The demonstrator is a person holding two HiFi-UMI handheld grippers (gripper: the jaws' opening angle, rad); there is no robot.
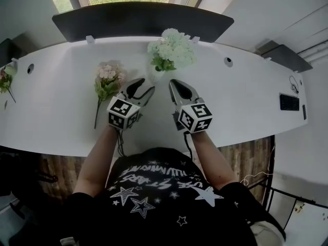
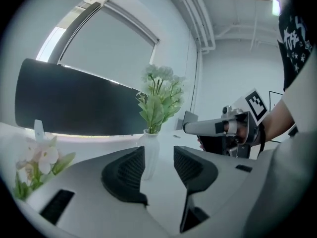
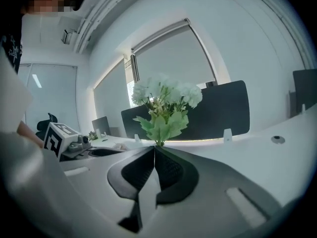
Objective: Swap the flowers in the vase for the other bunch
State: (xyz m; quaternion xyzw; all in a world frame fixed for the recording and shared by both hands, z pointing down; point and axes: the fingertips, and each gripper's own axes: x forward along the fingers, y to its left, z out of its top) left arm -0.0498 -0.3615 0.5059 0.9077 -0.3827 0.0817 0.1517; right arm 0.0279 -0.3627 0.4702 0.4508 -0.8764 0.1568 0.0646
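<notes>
Far left edge of the bench (image 1: 61, 94), a small reddish spray (image 1: 5, 79) lies well apart from the action. Moving in, the pink bunch (image 1: 107, 80) is flat on the bench. Its long axis runs away from the person, blooms at the far end and stems trailing back toward the near edge.

Just to the right of it sits the left hand-held gripper (image 1: 146, 87), clearly the nearer of the two to that bunch. Its jaws stand well apart and have hold of nothing. In the left gripper view the white vase (image 2: 150, 150) shows through the gap, but it's beyond the tips and not being pressed.

Centre stage, the vase (image 1: 156, 75) stands upright ahead of both hands. The white-and-green bunch (image 1: 172, 49) is seated in it, its stems rising straight up out of the neck.

On the right, the right hand-held gripper (image 1: 179, 86) has its jaws pressed together with nothing between them. In the right gripper view the white bunch (image 3: 166, 95) sits dead ahead, above the closed jaw line.

Here's the catch. White flowers in the vase with pink on the bench fits two readings: the white bunch still to come out, or the white bunch just gone in and the pink one laid aside. These views don't separate them. The geometry is plain, though: the vase is straight ahead between the two hands, and the lying bunch is off the left hand's outer side.
</notes>
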